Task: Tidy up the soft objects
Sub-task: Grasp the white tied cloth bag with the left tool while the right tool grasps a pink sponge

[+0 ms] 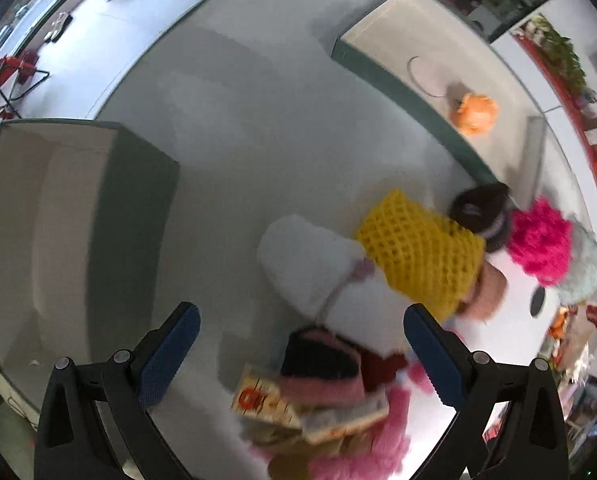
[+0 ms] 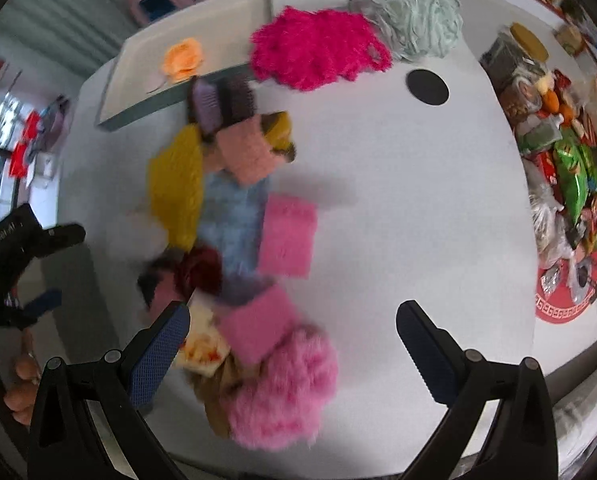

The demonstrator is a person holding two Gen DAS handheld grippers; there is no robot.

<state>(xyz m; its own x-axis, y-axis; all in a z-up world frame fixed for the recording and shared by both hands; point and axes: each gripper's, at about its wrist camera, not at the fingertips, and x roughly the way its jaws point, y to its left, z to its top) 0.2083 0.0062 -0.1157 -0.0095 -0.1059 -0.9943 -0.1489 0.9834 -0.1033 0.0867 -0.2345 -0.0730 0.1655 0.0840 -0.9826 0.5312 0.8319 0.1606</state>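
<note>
A heap of soft things lies on the white table. It holds a yellow knit, a white fluffy piece, a pink square cloth, a blue cloth, a peach knit, a brown hat and a light pink fluffy ball. Farther back are a magenta fluffy piece and a mint one. My left gripper hovers open above the heap's near end. My right gripper is open over the pink pieces and holds nothing.
A green-walled box stands left of the heap. A second tray holds an orange flower. Snack packets crowd the table's right edge, near a black disc. A hand holds the left gripper.
</note>
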